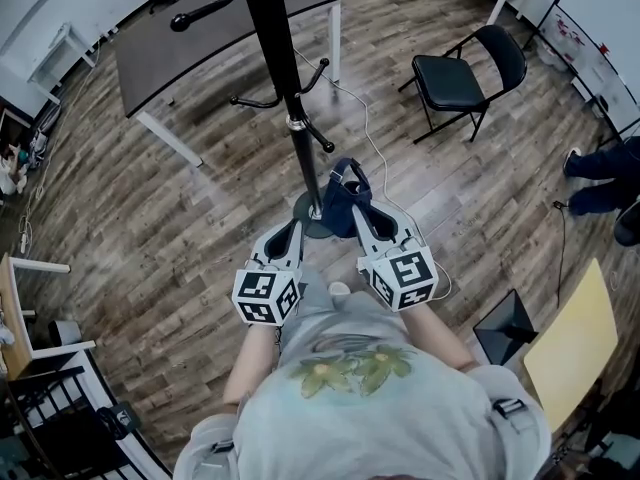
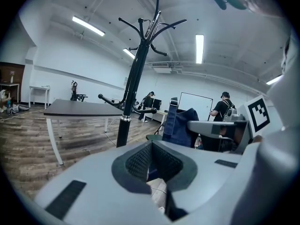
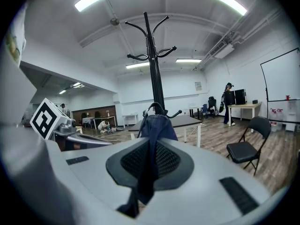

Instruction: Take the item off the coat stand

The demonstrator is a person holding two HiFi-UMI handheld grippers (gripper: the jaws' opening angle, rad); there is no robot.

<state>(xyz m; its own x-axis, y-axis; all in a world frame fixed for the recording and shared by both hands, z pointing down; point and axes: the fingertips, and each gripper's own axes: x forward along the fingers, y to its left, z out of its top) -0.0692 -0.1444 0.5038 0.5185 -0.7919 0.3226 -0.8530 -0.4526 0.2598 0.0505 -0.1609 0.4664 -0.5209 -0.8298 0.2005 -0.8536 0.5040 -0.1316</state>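
The black coat stand (image 1: 290,88) rises straight in front of me, with hooks at mid height and at the top (image 3: 153,69). A dark blue fabric bag (image 1: 338,203) with a black strap hangs just right of the pole, below a lower hook. My right gripper (image 1: 358,211) is shut on it, the cloth pinched between the pads (image 3: 149,161) and trailing down from them. In the left gripper view the bag (image 2: 183,125) shows to the right of the pole (image 2: 136,78). My left gripper (image 1: 292,230) is beside the stand's base, shut with nothing in it (image 2: 151,161).
A dark table (image 1: 200,28) on white legs stands behind the stand. A black folding chair (image 1: 460,73) is at the back right. A white cable (image 1: 365,128) runs across the wood floor. A person's legs (image 1: 600,168) show at the right edge, a yellow board (image 1: 575,338) lower right.
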